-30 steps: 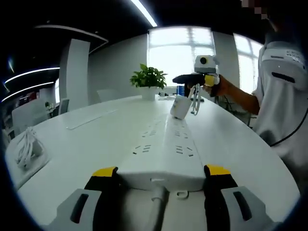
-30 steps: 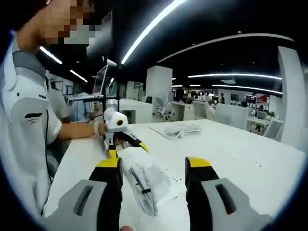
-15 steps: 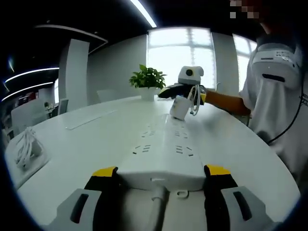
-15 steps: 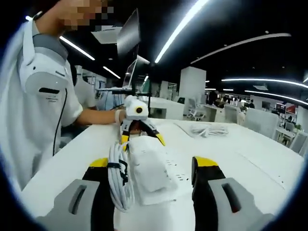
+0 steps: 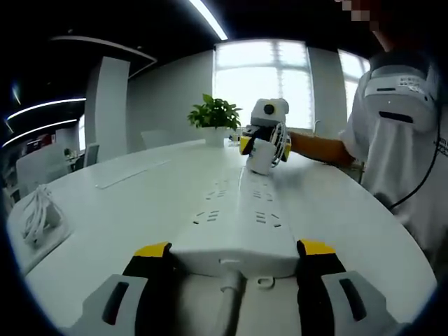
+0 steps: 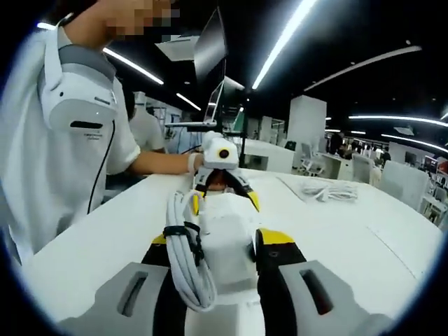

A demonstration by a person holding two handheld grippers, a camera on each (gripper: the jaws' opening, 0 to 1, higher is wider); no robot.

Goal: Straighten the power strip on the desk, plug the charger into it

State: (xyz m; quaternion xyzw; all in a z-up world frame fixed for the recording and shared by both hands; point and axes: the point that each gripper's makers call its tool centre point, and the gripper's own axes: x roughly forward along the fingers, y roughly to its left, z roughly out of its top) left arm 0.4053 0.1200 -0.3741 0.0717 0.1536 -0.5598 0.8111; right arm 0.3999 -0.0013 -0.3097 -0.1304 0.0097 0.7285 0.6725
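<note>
We judge the straightening done: the long white plastic power strip (image 5: 241, 217) lies straight on the white surface (image 5: 126, 210), its near end between the wide jaws of our left hand-held gripper (image 5: 234, 260). At 12 o'clock, our right hand-held gripper (image 6: 220, 245) grips the white boxy charger (image 6: 225, 231) with its bundled white cable (image 6: 187, 255) over the strip's far end. Plugging remains.

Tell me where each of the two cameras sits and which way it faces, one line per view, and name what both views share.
Left gripper view: rides the left gripper at the power strip's cord end, facing along it toward the right gripper, plant and window; a white-sleeved arm shows.
Right gripper view: rides the right gripper, closed on the charger with its bundled cable, facing back toward the left gripper; the person's torso shows.
Shared: power strip, charger, white desk.
</note>
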